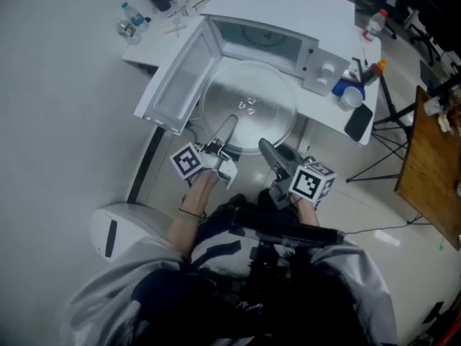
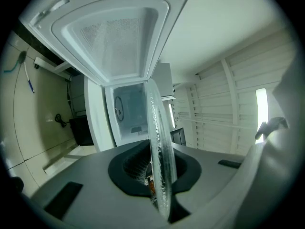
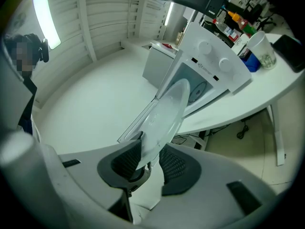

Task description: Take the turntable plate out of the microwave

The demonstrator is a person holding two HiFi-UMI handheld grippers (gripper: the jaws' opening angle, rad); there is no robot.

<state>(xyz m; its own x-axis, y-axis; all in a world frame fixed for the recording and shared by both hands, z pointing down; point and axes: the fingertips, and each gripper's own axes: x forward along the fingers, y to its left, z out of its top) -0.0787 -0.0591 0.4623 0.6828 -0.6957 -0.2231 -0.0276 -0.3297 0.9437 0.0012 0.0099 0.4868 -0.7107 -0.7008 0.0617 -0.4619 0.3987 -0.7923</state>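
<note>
The clear glass turntable plate [image 1: 248, 107] hangs flat in front of the white microwave [image 1: 277, 16], whose door [image 1: 180, 78] stands open at the left. My left gripper [image 1: 229, 127] is shut on the plate's near rim. My right gripper [image 1: 266, 148] holds the rim further right. In the left gripper view the plate [image 2: 159, 137] shows edge-on, pinched between the dark pads of that gripper [image 2: 155, 178]. In the right gripper view the plate [image 3: 167, 111] slants up from between the pads of the right gripper [image 3: 147, 162], which close on its edge.
The microwave sits on a white table [image 1: 328, 117] with a blue cup [image 1: 351, 94] and a dark phone [image 1: 359, 122] at its right end. Bottles [image 1: 133, 21] stand at the far left. A wooden table [image 1: 432, 171] is at the right, a white bin [image 1: 119, 225] near left.
</note>
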